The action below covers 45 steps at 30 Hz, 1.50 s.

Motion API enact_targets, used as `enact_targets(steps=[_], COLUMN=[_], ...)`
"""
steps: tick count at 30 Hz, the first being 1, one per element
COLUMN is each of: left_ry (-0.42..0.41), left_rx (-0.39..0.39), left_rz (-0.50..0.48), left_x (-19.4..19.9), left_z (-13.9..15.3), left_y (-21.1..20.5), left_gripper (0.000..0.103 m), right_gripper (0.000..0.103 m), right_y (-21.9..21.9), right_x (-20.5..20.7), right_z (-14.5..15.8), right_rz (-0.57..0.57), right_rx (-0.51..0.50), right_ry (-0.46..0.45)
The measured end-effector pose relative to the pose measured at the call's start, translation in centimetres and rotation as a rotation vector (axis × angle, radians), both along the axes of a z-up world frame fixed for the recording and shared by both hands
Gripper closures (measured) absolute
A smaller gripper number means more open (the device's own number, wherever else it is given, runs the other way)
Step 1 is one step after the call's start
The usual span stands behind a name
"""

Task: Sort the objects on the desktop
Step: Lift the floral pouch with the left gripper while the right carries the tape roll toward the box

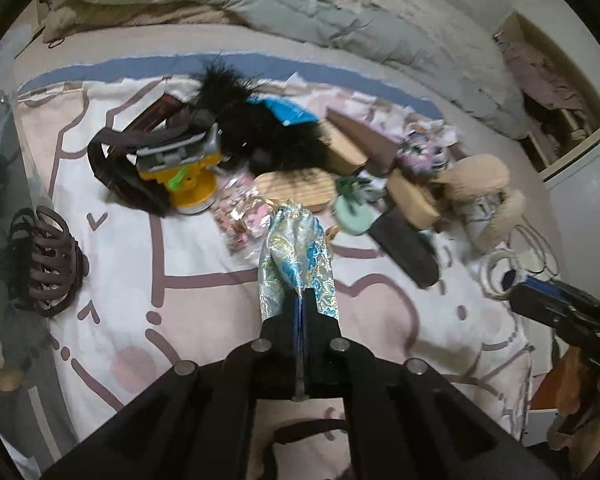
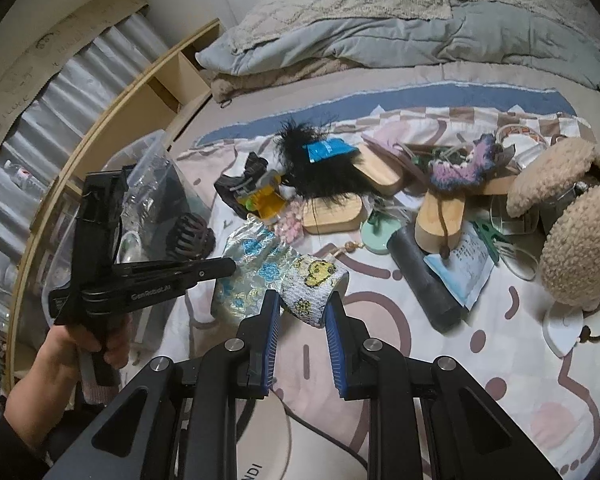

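A silver and blue brocade pouch [image 1: 296, 252] hangs lifted above the patterned sheet [image 1: 204, 312], with my left gripper [image 1: 300, 300] shut on its lower edge. The right wrist view shows that pouch [image 2: 256, 264] at the tip of the left gripper [image 2: 226, 267], which a hand [image 2: 96, 344] holds. My right gripper [image 2: 303, 308] is shut on a white roll of wrap [image 2: 314, 286] printed with yellow figures, and the blue pads press on its two sides. The roll sits just right of the pouch, above the sheet. At the left view's right edge the right gripper [image 1: 556, 308] shows partly.
A pile lies beyond: a black feathery piece [image 1: 256, 128], a yellow and grey toy [image 1: 184, 168], wooden sandals [image 2: 440, 208], a dark cylinder [image 2: 424, 276], a green disc [image 2: 376, 232], plush earmuffs [image 2: 576, 232]. A brown hair claw [image 1: 48, 264] sits in a clear box [image 2: 152, 168] at left. Bedding [image 2: 380, 40] is behind.
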<state>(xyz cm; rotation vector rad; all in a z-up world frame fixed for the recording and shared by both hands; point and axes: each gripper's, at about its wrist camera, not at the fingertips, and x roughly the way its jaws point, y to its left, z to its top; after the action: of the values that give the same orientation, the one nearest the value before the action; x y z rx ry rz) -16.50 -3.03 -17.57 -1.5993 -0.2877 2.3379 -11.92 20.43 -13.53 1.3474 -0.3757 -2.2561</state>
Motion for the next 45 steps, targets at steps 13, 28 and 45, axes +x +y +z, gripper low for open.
enact_targets(steps=[13, 28, 45], left_ry=[0.233, 0.492, 0.568], left_rx=[0.056, 0.105, -0.213], left_rz=[-0.023, 0.054, 0.191], left_x=[3.2, 7.2, 11.8], left_z=[8.6, 17.4, 22.9], left_y=[0.4, -4.8, -15.3], left_gripper=[0.101, 0.101, 0.101], right_gripper=[0.079, 0.079, 0.079], right_y=[0.2, -1.0, -7.3], right_x=[1.2, 2.9, 3.2], right_z=[5.1, 11.0, 11.8], right_rz=[-0.013, 0.004, 0.162], right_rx=[-0.104, -0.229, -0.278], right_ry=[0.133, 0.312, 0.325])
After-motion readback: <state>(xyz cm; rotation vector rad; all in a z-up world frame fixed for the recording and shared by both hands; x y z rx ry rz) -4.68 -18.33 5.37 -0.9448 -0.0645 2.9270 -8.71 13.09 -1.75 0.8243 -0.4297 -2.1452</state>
